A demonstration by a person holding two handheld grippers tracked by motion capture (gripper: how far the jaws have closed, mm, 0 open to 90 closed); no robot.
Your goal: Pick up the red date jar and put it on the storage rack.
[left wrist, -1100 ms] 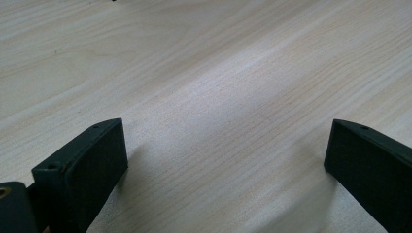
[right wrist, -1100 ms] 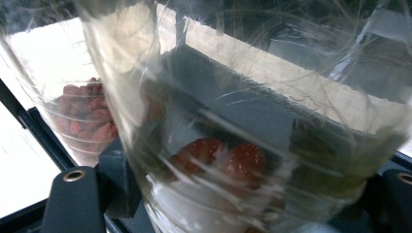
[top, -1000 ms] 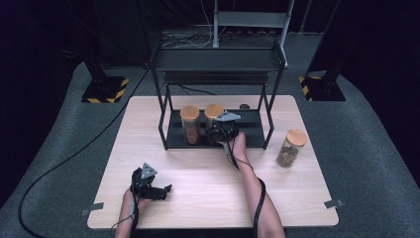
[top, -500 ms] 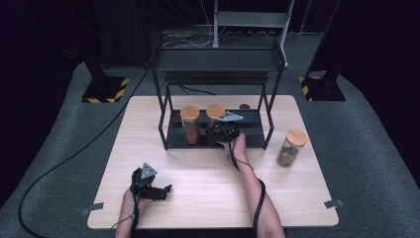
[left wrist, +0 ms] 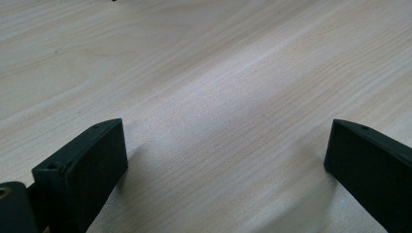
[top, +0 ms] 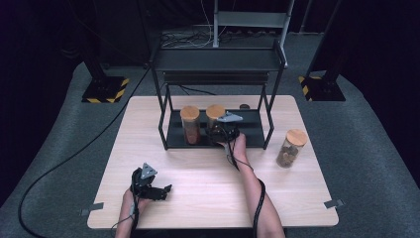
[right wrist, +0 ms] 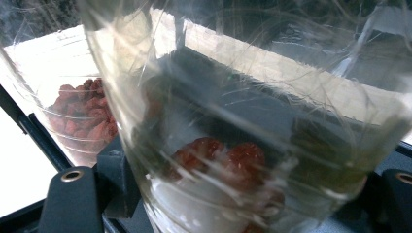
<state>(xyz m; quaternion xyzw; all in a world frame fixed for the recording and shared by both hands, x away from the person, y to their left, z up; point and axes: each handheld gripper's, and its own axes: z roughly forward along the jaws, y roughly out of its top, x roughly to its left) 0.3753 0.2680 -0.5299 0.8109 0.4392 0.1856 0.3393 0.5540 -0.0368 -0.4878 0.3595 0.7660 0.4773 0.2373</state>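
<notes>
On the far half of the wooden surface [top: 208, 173] stands a black metal rack [top: 270, 106], and on its low tray are two glass jars with wooden lids, side by side. The right gripper [top: 222, 133] reaches into the rack from the near side and is clamped on the right-hand jar [top: 215, 113], its jaws drawn in narrow against the glass. In the right gripper view that jar [right wrist: 252, 111] stands very close between the two black jaws, clear glass with red dried fruit at the bottom, and the left-hand jar [right wrist: 73, 109], also holding red dried fruit, stands just beside it on the tray. In the high view the left-hand jar [top: 190, 124] sits near the left end of the tray. A third jar [top: 289, 148] with a wooden lid stands on the surface to the right of the rack, well apart from the other two. The left gripper [top: 148, 186] rests low over the near left part of the surface, its jaws spread wide with nothing between them but bare wood [left wrist: 218, 97].
</notes>
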